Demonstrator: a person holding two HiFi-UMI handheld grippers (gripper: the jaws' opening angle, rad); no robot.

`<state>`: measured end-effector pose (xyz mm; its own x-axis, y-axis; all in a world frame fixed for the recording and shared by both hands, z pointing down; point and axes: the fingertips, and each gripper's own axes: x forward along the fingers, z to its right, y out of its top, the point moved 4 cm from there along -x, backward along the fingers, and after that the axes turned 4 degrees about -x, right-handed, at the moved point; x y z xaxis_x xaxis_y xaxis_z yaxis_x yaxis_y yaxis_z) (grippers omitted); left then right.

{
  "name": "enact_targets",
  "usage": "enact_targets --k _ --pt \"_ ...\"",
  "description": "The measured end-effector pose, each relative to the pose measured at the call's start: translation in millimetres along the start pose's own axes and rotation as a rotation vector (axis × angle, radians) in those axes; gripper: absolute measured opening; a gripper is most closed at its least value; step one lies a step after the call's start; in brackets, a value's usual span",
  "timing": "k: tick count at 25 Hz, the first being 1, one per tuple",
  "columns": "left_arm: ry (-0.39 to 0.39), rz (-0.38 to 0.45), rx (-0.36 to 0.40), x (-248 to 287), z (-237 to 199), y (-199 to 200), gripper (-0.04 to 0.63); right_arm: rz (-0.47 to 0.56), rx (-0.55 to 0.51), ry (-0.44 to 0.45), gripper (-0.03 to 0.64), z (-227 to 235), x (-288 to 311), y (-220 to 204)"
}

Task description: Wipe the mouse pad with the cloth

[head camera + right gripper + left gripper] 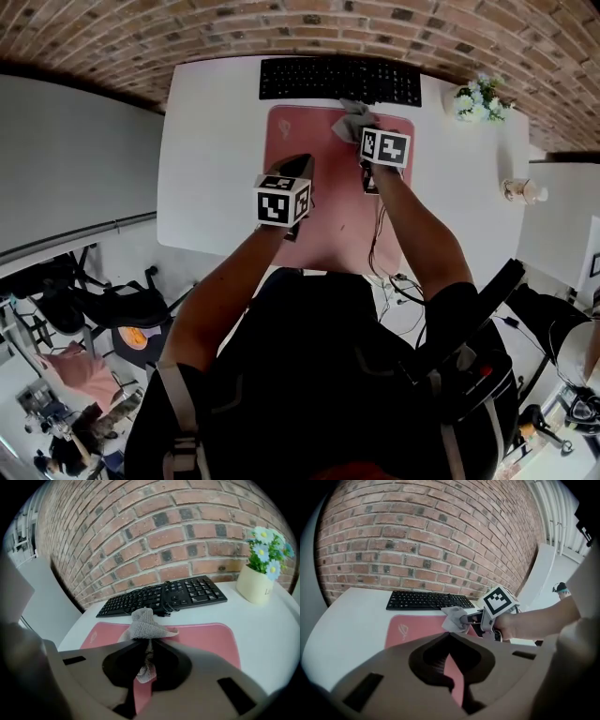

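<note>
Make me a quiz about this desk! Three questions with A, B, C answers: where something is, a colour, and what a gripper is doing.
1. Where is the keyboard?
A. on the floor
B. behind the mouse pad, by the brick wall
C. on top of the mouse pad

2. What colour is the mouse pad?
A. blue
B. green
C. pink

3. What is the right gripper doing?
A. hanging open and empty
B. pinching the cloth
C. pinching a flower

Answers:
1 B, it lies between the pad and the wall.
2 C, every view shows it pink.
3 B, the grey cloth sticks out from between its closed jaws.
</note>
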<state>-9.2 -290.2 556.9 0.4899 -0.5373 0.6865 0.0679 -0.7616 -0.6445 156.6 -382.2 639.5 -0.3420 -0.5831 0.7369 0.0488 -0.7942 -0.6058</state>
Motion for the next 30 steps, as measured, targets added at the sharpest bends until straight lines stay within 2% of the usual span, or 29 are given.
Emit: enact_targets --k 14,21,26,30 --pt "-0.056 -0.016 0.043 16.0 39.6 -3.2 -0.001 0.031 0.101 -0.107 0.037 74.8 -37.2 -16.4" --pt "-0.058 -0.012 0.047 14.7 50.1 -9.0 -0.001 0.054 0.146 -0.164 0.037 109.1 -57.3 -24.2" --pt "-0.069 0.000 0.046 9.0 55.2 -10.8 -0.001 0.096 0.148 -0.187 0.037 115.5 -75.7 -23.8" --pt "-0.094 0.030 0.057 -0.7 57.7 -9.8 -0.002 0.167 0.127 -0.175 0.037 96.3 -100.4 -15.3"
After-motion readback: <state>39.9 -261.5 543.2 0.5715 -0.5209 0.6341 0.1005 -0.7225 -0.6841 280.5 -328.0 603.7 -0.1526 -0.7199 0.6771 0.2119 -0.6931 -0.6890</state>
